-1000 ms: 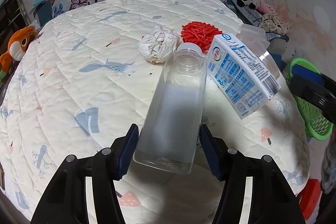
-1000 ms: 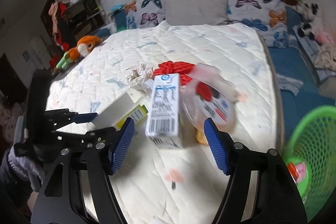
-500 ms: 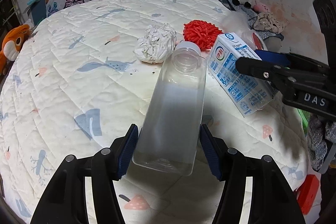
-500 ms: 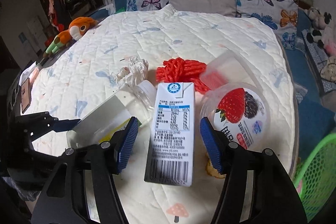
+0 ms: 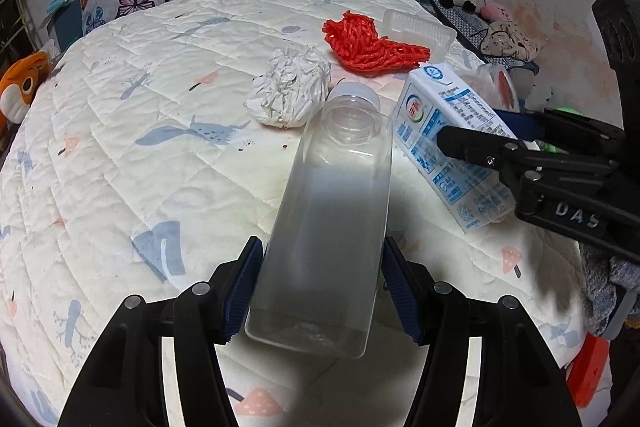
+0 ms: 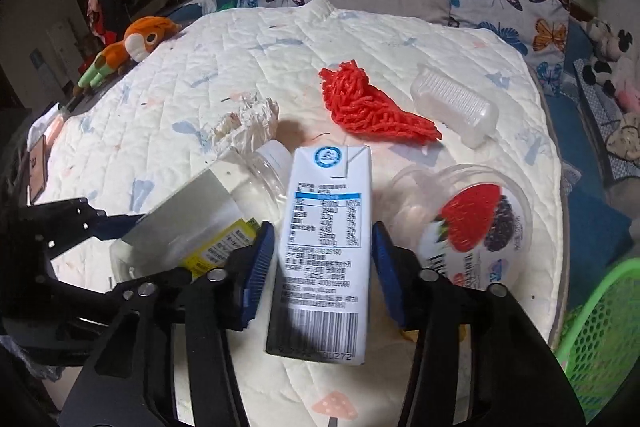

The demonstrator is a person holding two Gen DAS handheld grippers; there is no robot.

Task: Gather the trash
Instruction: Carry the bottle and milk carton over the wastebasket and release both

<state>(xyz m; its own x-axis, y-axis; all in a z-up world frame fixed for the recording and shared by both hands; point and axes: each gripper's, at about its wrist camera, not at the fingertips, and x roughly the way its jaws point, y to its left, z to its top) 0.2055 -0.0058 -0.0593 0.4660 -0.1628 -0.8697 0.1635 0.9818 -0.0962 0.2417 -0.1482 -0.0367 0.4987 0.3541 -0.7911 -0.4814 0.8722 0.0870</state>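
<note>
R gripper has just been closing its jaws onto the milk carton, which lies on the bed quilt w/ its long axis running straight out along the fingers, while L gripper clamps the clear bottle likewise, green basket near R side.

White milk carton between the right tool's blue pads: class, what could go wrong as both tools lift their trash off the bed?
1. The right tool, whose jaws have just been closing, holds the white milk carton near one end; it may pivot.
2. The clear plastic bottle in the left tool looks smooth and could slip.
3. The two tools are close and might collide.
</note>
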